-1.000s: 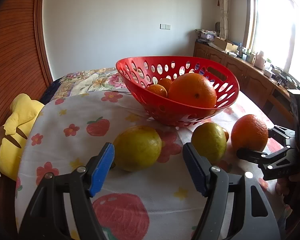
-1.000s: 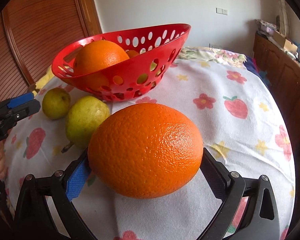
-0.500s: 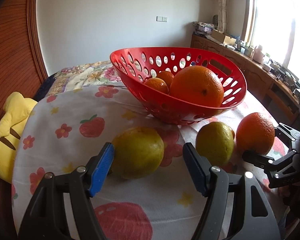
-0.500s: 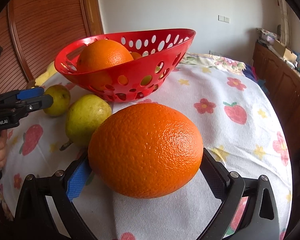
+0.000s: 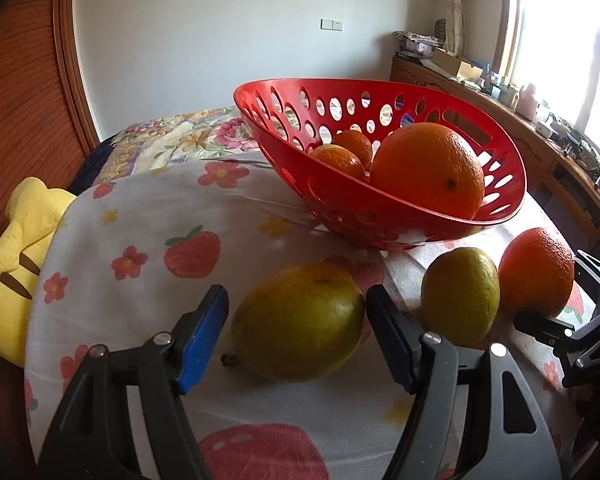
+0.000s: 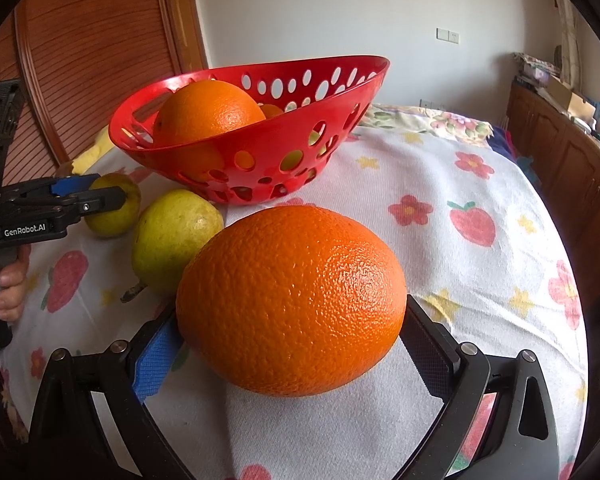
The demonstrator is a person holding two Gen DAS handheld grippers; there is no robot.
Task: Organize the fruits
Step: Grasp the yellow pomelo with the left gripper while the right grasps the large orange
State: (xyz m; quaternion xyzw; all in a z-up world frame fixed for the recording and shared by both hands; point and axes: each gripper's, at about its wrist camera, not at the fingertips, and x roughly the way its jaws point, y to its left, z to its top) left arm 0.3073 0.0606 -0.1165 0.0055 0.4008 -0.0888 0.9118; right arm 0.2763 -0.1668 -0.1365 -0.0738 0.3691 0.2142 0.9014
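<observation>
A red perforated basket (image 5: 512, 168) stands on the flowered tablecloth, holding a large orange (image 5: 428, 168) and two small ones (image 5: 338, 160). My left gripper (image 5: 296, 336) is open around a yellow-green pear (image 5: 300, 324) lying on the cloth, pads close to its sides. A second green fruit (image 5: 460, 300) lies to its right. My right gripper (image 6: 288, 344) is shut on a big orange (image 6: 292, 300) that rests on the cloth. The basket (image 6: 260, 160), the second fruit (image 6: 176, 236) and the pear (image 6: 116, 208) also show in the right wrist view.
A yellow plush toy (image 5: 24, 248) lies at the table's left edge. A wooden sideboard (image 5: 560, 160) with clutter runs along the window at the right. A wooden panel wall (image 6: 92, 60) stands behind the basket.
My left gripper has moved forward so the pear now sits between its pads. The right gripper still holds the big orange in the same place.
</observation>
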